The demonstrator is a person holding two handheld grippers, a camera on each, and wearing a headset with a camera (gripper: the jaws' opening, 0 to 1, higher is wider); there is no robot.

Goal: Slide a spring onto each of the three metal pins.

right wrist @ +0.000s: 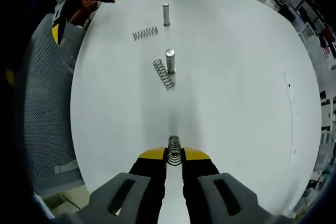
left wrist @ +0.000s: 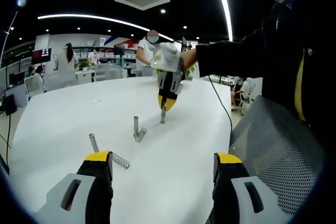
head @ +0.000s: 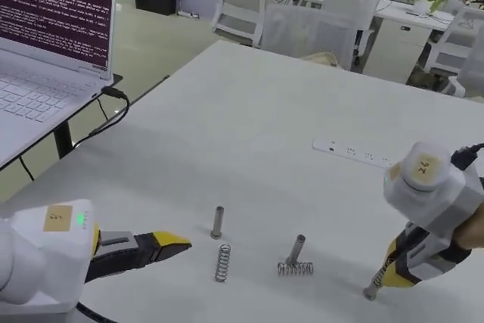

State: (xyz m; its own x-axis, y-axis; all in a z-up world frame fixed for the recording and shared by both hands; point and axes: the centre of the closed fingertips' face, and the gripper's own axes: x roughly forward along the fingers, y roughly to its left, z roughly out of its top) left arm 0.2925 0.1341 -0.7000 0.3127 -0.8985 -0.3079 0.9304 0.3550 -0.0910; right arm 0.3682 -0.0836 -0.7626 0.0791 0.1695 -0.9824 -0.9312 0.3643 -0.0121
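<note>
A wide white table [head: 287, 126] serves as the workbench, with an open laptop [head: 45, 35] beyond the left gripper [left wrist: 163, 158] and a power strip [head: 352, 153] lying flat beyond the right gripper [right wrist: 174, 156].

The right gripper points steeply down, its jaws clamped on a spring [head: 383, 268] that hangs from the tips over the third pin [head: 371, 291]. The pin's lower end shows just below the coils. How far the spring has gone on cannot be told.

The left gripper hovers low with its jaws spread wide and nothing between them.

Ahead of the right gripper and well apart from it, the near pin [right wrist: 170, 60] and the far pin [right wrist: 166, 13] stand upright and bare. A loose spring [right wrist: 164, 73] lies just beside the near pin. Another loose spring [right wrist: 145, 33] lies near the far pin, just ahead of the left gripper's jaws.

One spring seems partway on and two are still to go.

The chief risk appears to be the slim pin. It looks free-standing, so a sideways nudge from the clamped spring could tip it or push it across the smooth top. A coil may also catch on the pin's upper edge and buckle. Too hard a squeeze could make the spring shoot out of the jaws when they let go.
</note>
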